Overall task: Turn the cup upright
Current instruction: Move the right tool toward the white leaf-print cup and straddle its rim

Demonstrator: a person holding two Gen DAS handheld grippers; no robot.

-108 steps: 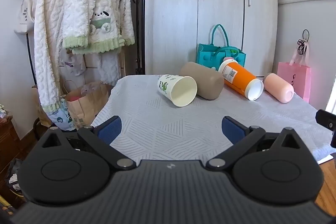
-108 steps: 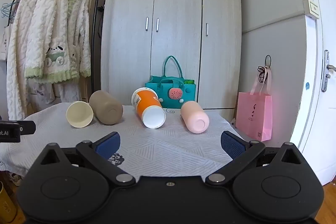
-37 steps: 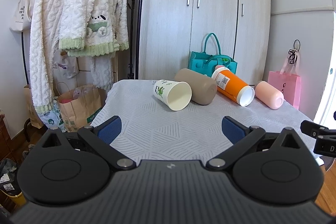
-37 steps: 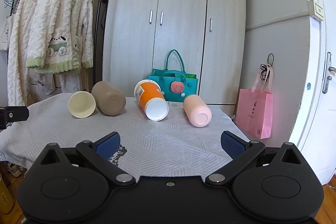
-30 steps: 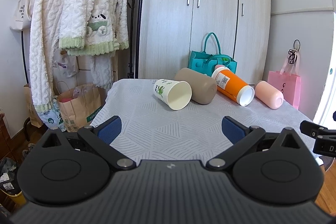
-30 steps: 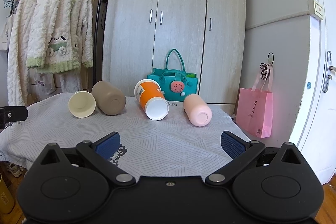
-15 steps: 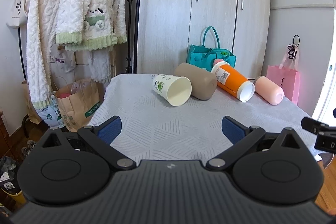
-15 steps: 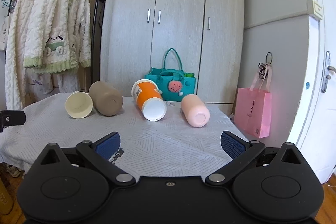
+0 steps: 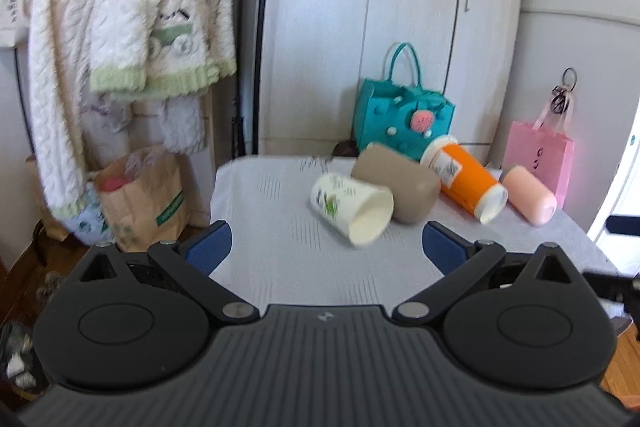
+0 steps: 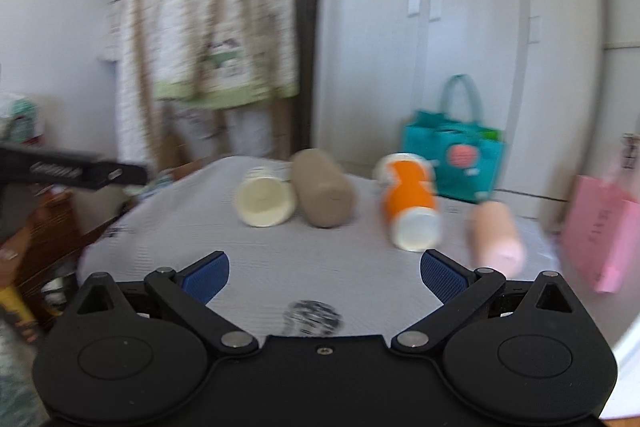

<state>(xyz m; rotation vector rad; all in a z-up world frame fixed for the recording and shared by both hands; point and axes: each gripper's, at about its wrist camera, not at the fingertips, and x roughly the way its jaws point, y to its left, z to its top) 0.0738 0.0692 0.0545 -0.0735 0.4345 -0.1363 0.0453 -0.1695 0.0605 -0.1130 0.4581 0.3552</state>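
Note:
Several cups lie on their sides in a row on a table with a white patterned cloth. From left: a white paper cup with green print, a taupe cup, an orange cup and a pink cup. My left gripper is open and empty, short of the paper cup. My right gripper is open and empty, in front of the row. Both views are motion-blurred.
A teal bag stands behind the cups before a wardrobe. White robes hang on a rack at the left over a paper bag. A pink bag hangs at the right.
Both grippers have moved toward the table and tilted down; the cups look larger and nearer. The right view has swung left. The cups have not moved.

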